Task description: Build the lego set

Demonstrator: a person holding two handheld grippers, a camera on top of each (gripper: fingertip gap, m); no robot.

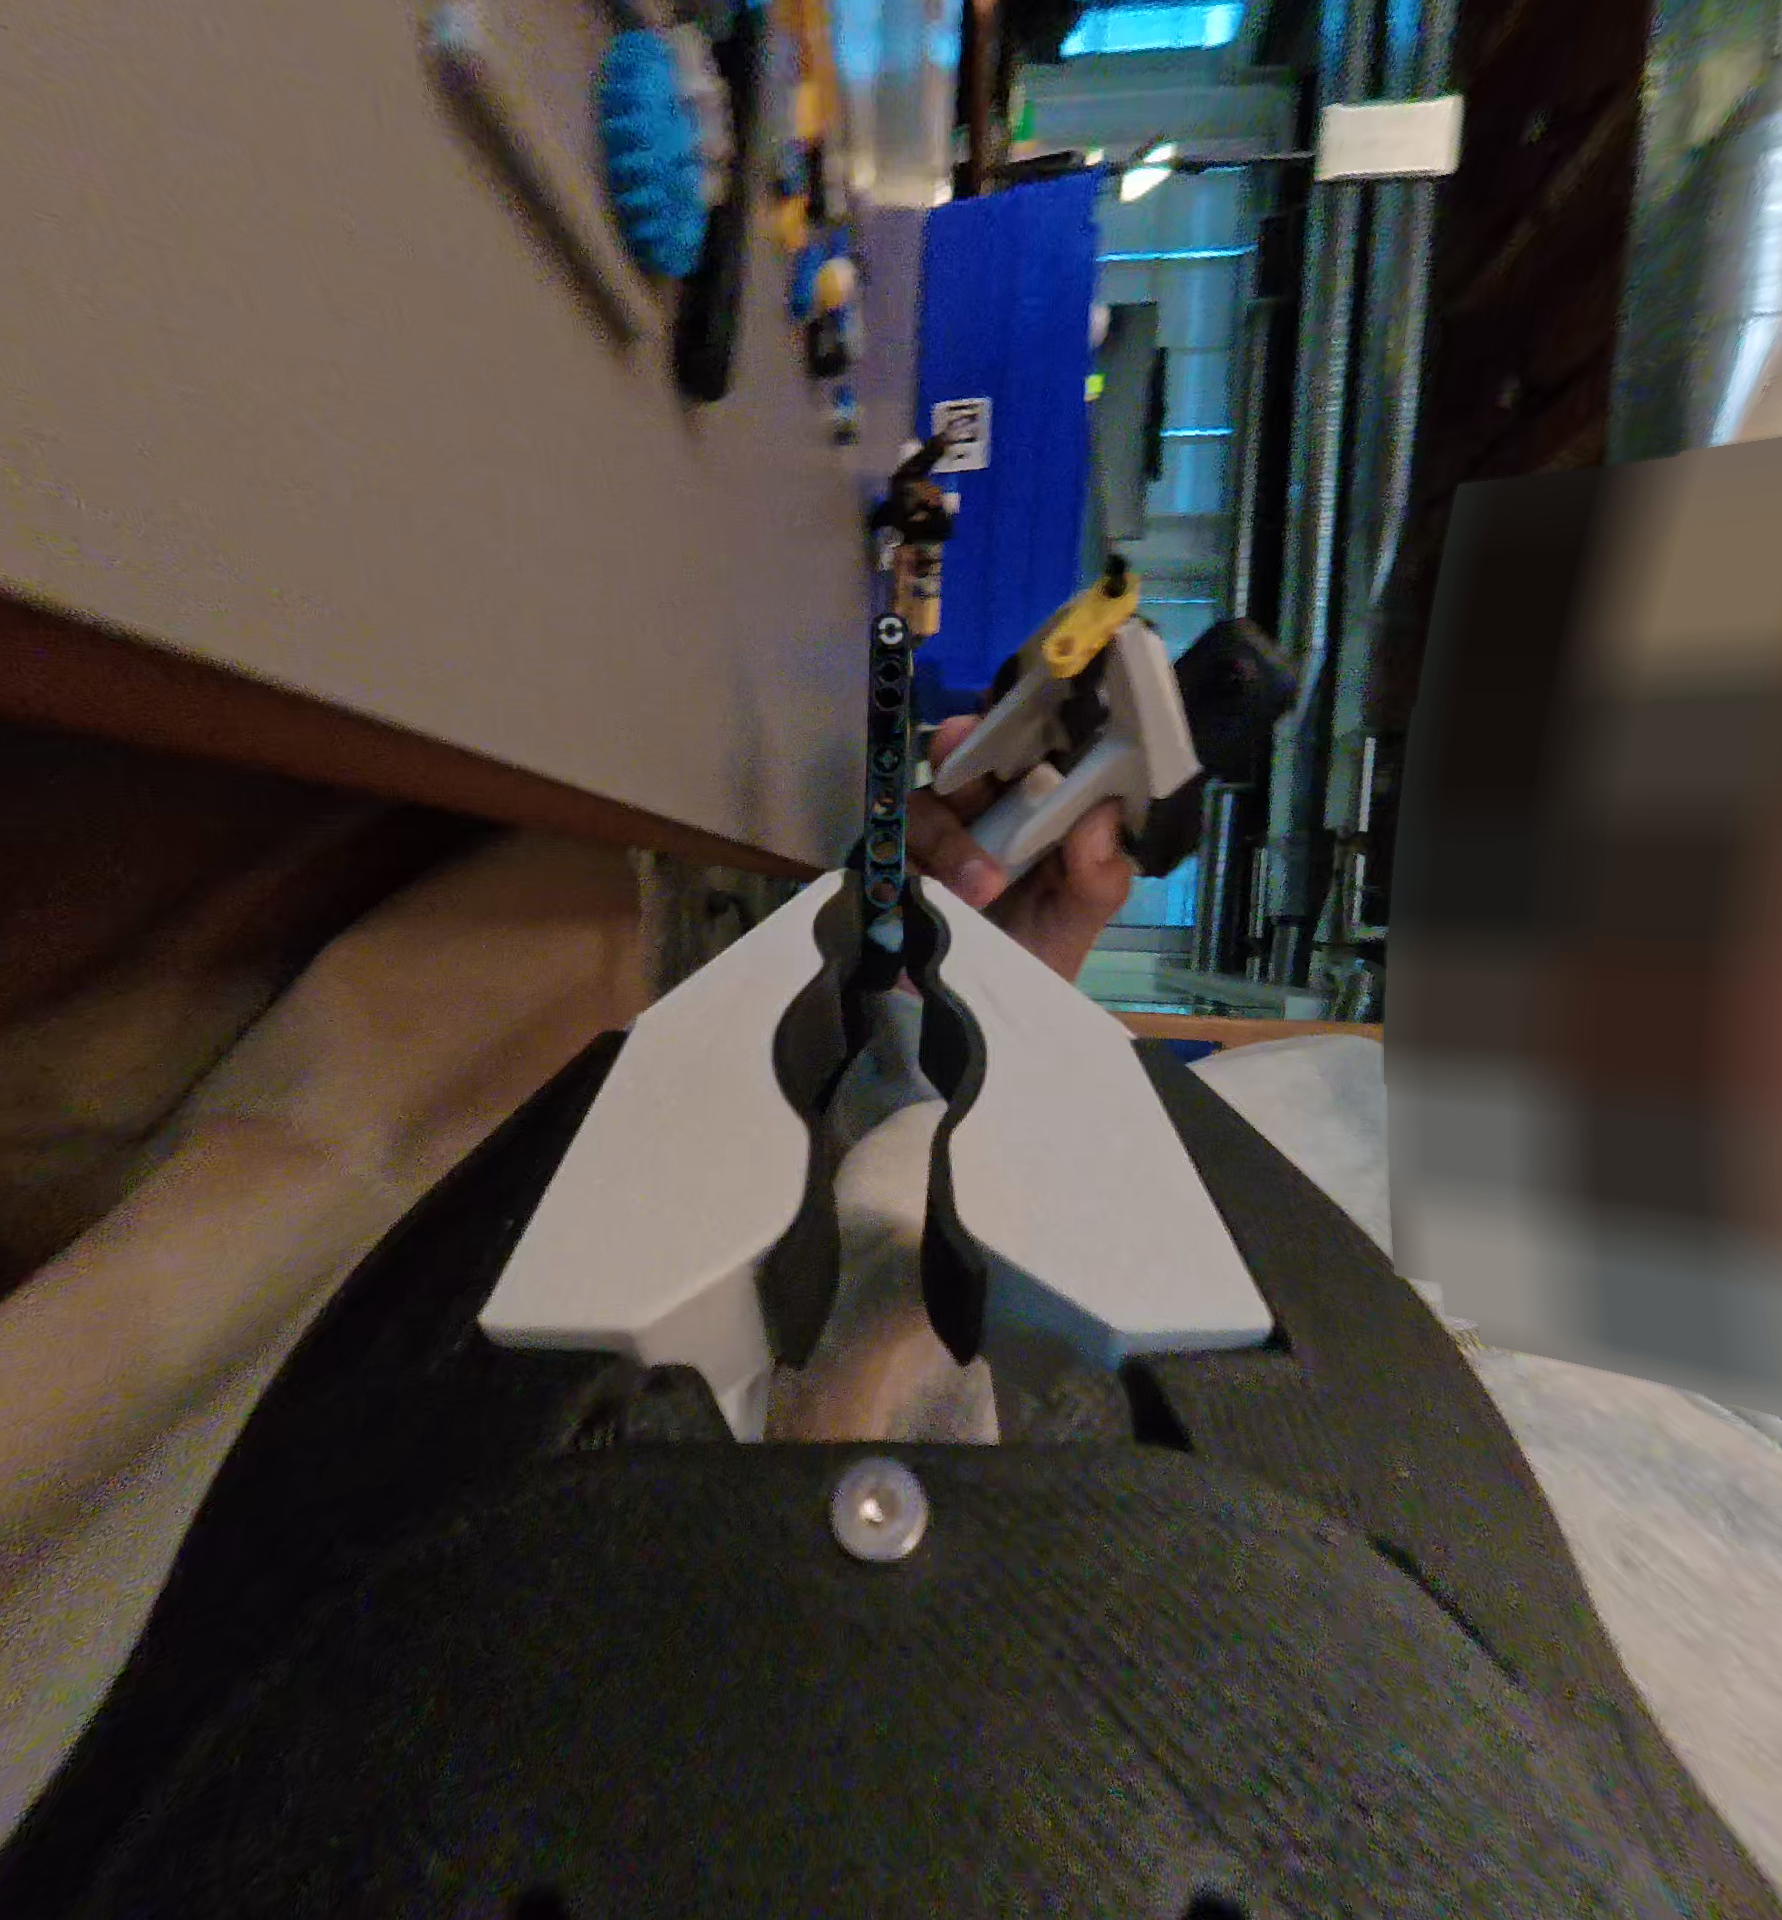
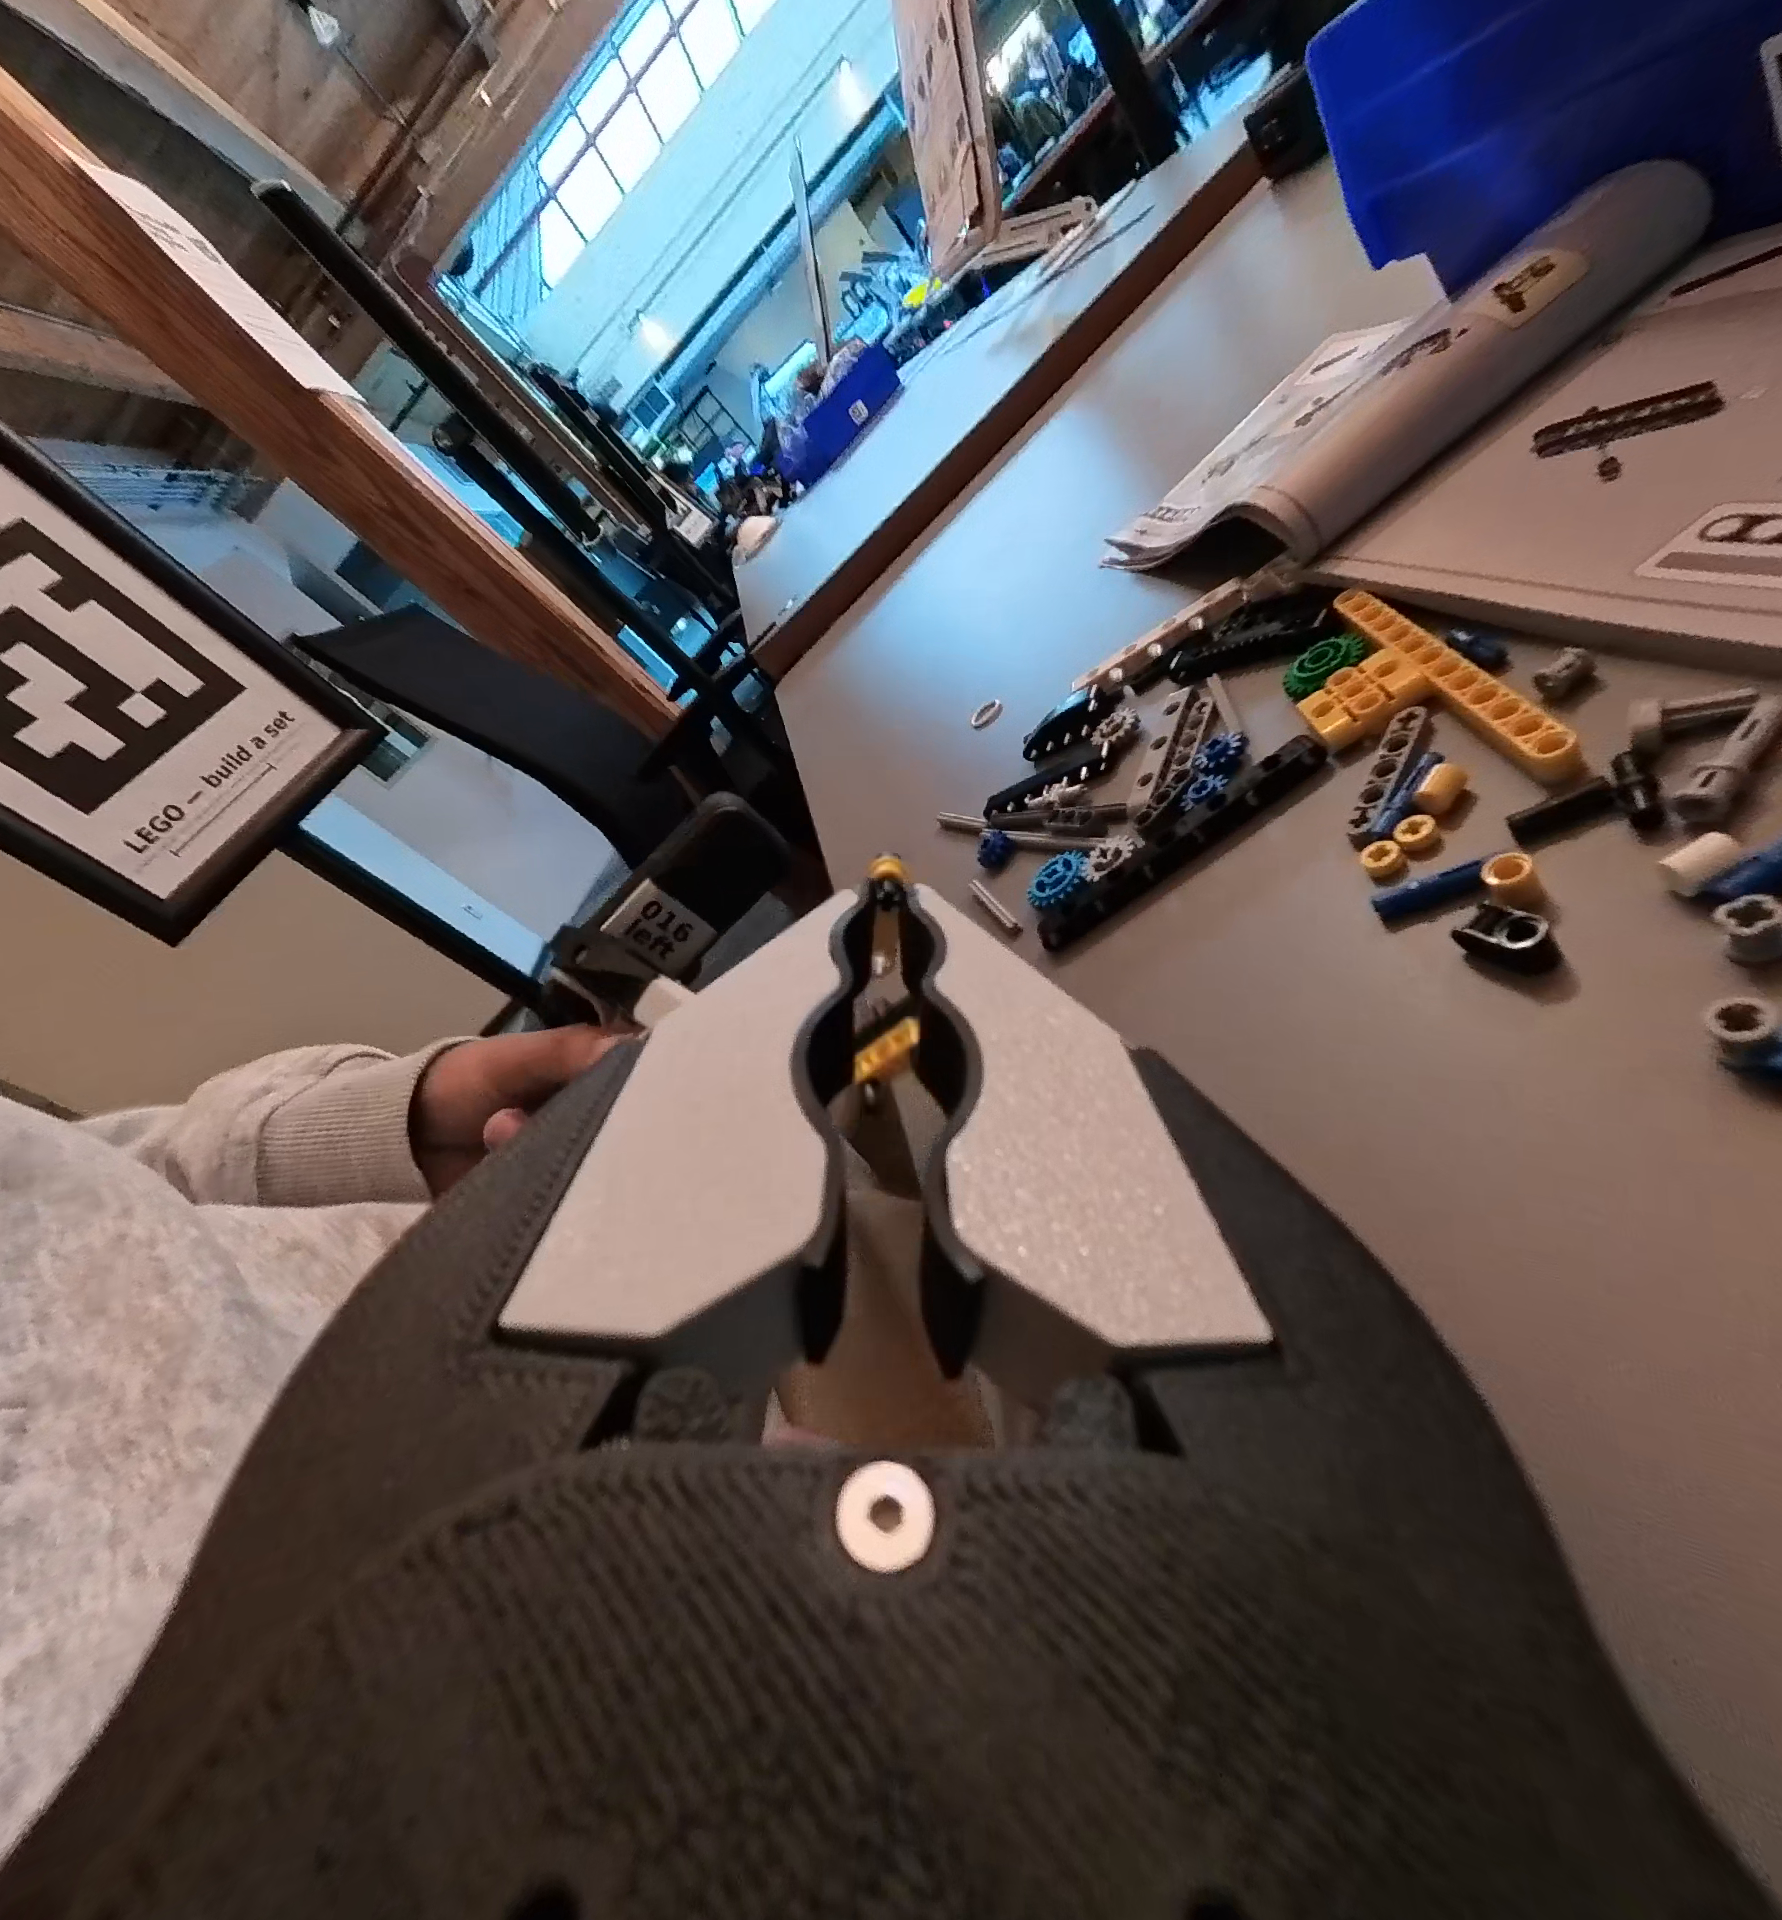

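Observation:
In the left wrist view my left gripper [image 1: 882, 920] is shut on the lower end of a long black beam with holes [image 1: 889, 748]. The beam stands straight out past the fingertips, in front of the table edge. My right gripper [image 1: 1069, 727] shows beyond it in a person's hand, apart from the beam and holding a small yellow connector [image 1: 1086, 623] with a black pin. In the right wrist view my right gripper [image 2: 887, 920] is shut on that yellow connector [image 2: 887, 1047]. Its yellow-tipped black pin [image 2: 887, 871] sticks out past the fingertips. The left gripper's body [image 2: 658, 935] is at the left, its fingers hidden.
Several loose pieces lie on the grey table [image 2: 1230, 1195] to the right: yellow beams [image 2: 1427, 675], black beams, blue gears and blue pins. An open instruction booklet [image 2: 1489, 416] and a blue bin [image 2: 1593, 125] lie beyond them. A framed sign [image 2: 87, 675] stands at the left. My right fingertips sit around 8 cm from my left ones.

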